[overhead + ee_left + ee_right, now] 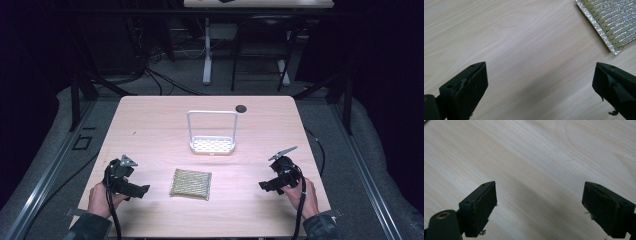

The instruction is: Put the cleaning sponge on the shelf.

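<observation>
Both forearms nearest the camera, entering at the near table edge, each hand carrying a gripper.

Left gripper (141, 189): jaws wide apart, nothing between them, only bare table (150, 125) beneath. Pointed inward toward the scouring pad (190, 183). Same reading from the left gripper view (540, 82): jaws spread, empty, with one corner of the pad (610, 22) ahead of the jaws and off toward the right-hand jaw, apart from it.

Right gripper (265, 185): jaws likewise wide apart and empty; right gripper view (540, 205) confirms bare wood between and ahead of the pads. Pointed inward as well, toward the pad, but with a clear stretch of table in the gap.

Pad: flat on the table, between the two grippers, near the front edge; roughly rectangular, long axis judged to run across the table, from one gripper toward the other. Touching neither jaw set.

Nearer gripper: left, by a visible margin; right well apart.

White rack (211, 132): upright beyond the pad, farther from both jaw sets, not touching the pad.

Judgement: coming move hinges on the left jaws closing the short gap ahead and to their right, then straddling the near short edge of the pad.
</observation>
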Demonstrator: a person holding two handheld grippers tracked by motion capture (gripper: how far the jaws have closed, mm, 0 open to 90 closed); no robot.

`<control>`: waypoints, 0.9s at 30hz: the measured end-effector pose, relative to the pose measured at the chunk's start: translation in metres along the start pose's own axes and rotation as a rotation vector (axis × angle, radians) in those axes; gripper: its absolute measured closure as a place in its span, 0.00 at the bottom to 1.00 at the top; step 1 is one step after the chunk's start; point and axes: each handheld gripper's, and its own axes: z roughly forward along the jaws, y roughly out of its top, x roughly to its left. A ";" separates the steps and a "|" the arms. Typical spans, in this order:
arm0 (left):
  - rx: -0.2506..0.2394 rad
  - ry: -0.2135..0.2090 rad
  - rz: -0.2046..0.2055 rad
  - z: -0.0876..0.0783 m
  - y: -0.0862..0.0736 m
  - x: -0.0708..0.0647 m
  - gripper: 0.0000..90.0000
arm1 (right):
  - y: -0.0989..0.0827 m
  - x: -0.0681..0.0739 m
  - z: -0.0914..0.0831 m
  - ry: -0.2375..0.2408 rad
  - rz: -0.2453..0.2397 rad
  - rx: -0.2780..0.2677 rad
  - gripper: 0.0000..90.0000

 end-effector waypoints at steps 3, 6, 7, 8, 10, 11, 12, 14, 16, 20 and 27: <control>-0.001 -0.017 0.003 0.000 0.002 -0.002 0.00 | 0.000 0.000 0.000 0.002 -0.001 -0.003 0.13; -0.007 -0.034 -0.001 0.000 0.004 -0.004 0.00 | 0.000 0.001 0.000 0.002 0.002 0.002 0.13; -0.012 -0.041 0.000 0.000 0.005 -0.005 0.00 | 0.000 0.001 0.000 0.002 0.002 0.002 0.13; -0.016 -0.044 0.002 -0.001 0.006 -0.006 0.00 | 0.000 0.001 0.000 0.004 0.000 0.007 0.13; -0.023 -0.051 0.001 -0.001 0.008 -0.008 0.00 | 0.001 0.001 0.001 0.000 -0.006 0.008 0.14; -0.028 -0.057 0.007 -0.002 0.009 -0.009 0.00 | 0.001 0.001 0.002 0.002 -0.007 0.002 0.14; -0.035 -0.060 0.005 -0.002 0.010 -0.011 0.00 | 0.001 0.002 0.002 0.005 -0.003 0.005 0.14; -0.040 -0.065 0.014 -0.002 0.012 -0.015 0.00 | 0.002 0.003 0.002 0.003 -0.003 0.008 0.14; -0.040 -0.076 0.022 -0.001 0.014 -0.018 0.00 | 0.002 0.003 0.003 0.007 -0.004 0.012 0.14; -0.044 -0.088 0.037 0.000 0.019 -0.025 0.00 | 0.002 0.003 0.003 0.007 -0.005 0.009 0.14; -0.053 -0.111 0.060 0.004 0.028 -0.037 0.00 | 0.002 0.004 0.004 0.010 -0.007 0.013 0.14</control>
